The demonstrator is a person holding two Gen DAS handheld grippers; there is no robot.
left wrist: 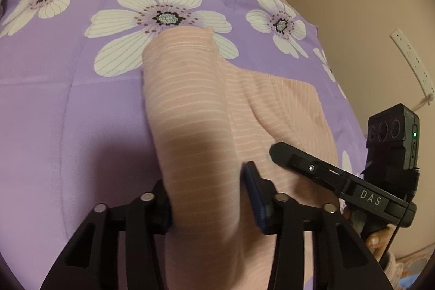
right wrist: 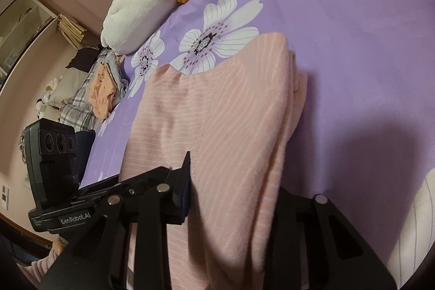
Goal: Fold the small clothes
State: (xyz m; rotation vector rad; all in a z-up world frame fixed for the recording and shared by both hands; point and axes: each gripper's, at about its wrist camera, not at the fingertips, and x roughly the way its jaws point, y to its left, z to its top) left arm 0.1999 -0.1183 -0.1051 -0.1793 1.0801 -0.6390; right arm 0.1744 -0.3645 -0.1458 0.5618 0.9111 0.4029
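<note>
A pink garment with thin white stripes [left wrist: 190, 99] lies on the purple flowered bedsheet [left wrist: 68, 113], partly folded, with a long fold running away from me. In the left wrist view my left gripper [left wrist: 209, 203] is shut on the near end of that fold, and cloth fills the gap between its pads. The right gripper's body [left wrist: 339, 181] shows beside it at the right. In the right wrist view the same garment [right wrist: 217, 99] is stacked in layers. My right gripper [right wrist: 233, 208] is shut on its near edge, and the cloth hides the right finger's pad.
A white and orange plush toy [right wrist: 141, 4] lies at the far edge of the bed. A pile of other small clothes [right wrist: 100, 89] sits off the bed's left side. A white power strip [left wrist: 410, 61] hangs on the wall at the right. Bare sheet [right wrist: 353, 59] surrounds the garment.
</note>
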